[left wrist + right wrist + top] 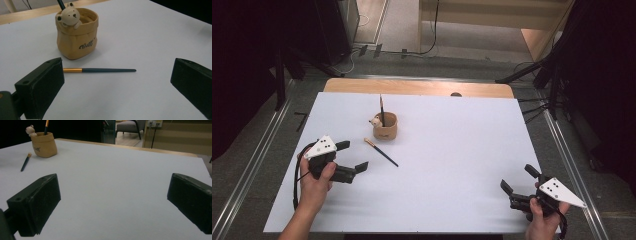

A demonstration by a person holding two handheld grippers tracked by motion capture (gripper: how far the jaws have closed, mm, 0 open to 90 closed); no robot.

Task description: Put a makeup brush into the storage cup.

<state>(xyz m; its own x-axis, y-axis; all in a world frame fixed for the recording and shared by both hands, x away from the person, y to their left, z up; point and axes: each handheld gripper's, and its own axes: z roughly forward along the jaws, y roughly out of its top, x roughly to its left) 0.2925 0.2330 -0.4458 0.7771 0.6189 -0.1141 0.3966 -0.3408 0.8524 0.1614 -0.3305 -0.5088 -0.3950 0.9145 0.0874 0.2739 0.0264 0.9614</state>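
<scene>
A tan sack-shaped pot (385, 127) (76, 37) (44, 144) with a small bear figure (68, 16) on its rim stands on the white table, one brush upright inside it. A second dark brush (381, 152) (100, 70) (25, 162) with a gold ferrule lies flat just in front of the pot. My left gripper (353, 156) (116, 82) is open, a short way left of the lying brush, jaws wide apart and empty. My right gripper (520, 179) (112, 202) is open and empty near the table's front right corner.
The white sheet (452, 150) covers most of a wooden table whose far edge (417, 87) shows bare wood. Metal rails run along both sides. A chair (130, 126) and wooden furniture stand beyond the table.
</scene>
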